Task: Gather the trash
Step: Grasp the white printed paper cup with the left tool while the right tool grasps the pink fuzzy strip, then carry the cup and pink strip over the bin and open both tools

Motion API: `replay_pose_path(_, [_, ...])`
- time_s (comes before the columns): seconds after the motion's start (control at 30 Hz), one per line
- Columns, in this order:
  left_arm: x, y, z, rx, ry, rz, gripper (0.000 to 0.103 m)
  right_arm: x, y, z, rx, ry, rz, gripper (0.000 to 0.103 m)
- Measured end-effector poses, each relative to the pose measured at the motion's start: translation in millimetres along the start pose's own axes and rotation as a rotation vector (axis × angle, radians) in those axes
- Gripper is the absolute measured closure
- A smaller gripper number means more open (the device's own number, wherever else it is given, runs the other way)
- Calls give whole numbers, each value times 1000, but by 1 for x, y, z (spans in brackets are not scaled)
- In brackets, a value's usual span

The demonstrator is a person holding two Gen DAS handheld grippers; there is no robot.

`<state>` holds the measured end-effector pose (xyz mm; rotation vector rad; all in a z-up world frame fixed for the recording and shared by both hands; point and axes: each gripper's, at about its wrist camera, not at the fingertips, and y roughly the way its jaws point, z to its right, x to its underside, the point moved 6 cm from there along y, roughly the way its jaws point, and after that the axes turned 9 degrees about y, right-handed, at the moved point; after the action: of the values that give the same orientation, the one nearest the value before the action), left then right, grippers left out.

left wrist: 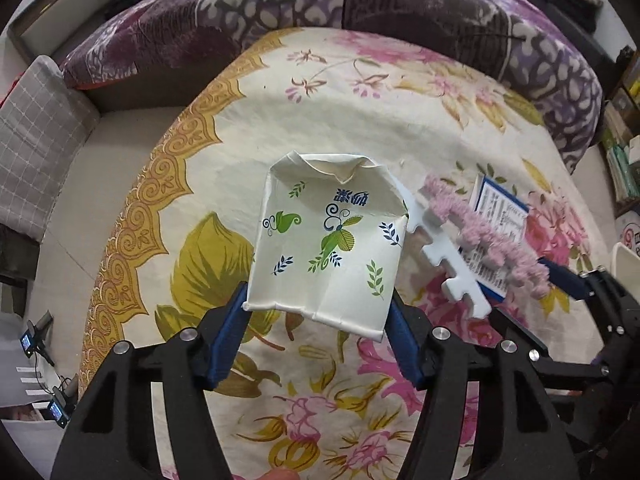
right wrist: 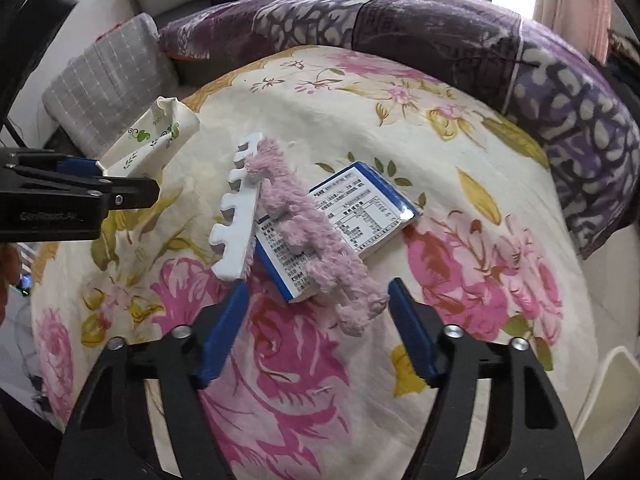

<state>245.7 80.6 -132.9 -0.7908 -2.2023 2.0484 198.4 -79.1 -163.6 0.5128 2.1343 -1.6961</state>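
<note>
Left gripper (left wrist: 318, 312) clamped the crushed paper cup (left wrist: 326, 240); right gripper (right wrist: 318, 304) hung open around the pink fuzzy strip's (right wrist: 316, 240) near end.

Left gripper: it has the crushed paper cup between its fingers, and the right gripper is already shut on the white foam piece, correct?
Not quite. The left gripper does hold the crushed paper cup, but the right gripper is not on the white foam piece. The right wrist view shows its open jaws around the near end of the pink fuzzy strip, with the foam piece well outside them.
</note>
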Motion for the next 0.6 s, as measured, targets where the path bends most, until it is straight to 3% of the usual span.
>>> replay_pose_path(0.07, [-1,-2,4,4,2,7,40,1,0,3,-24,25,4,43])
replay_pose_path(0.17, [-1,-3,6,3,6,10,40,3,5,6,-26,41,-19,65])
replay_pose_path(0.2, [-2,-3,6,2,7,11,40,5,8,6,-30,42,-36,78])
replay_pose_path(0.23, [-2,-3,6,0,8,12,40,6,9,6,-31,45,-40,82])
replay_pose_path(0.6, [-2,-22,10,-13,-14,65,40,4,-30,9,-2,74,73,82])
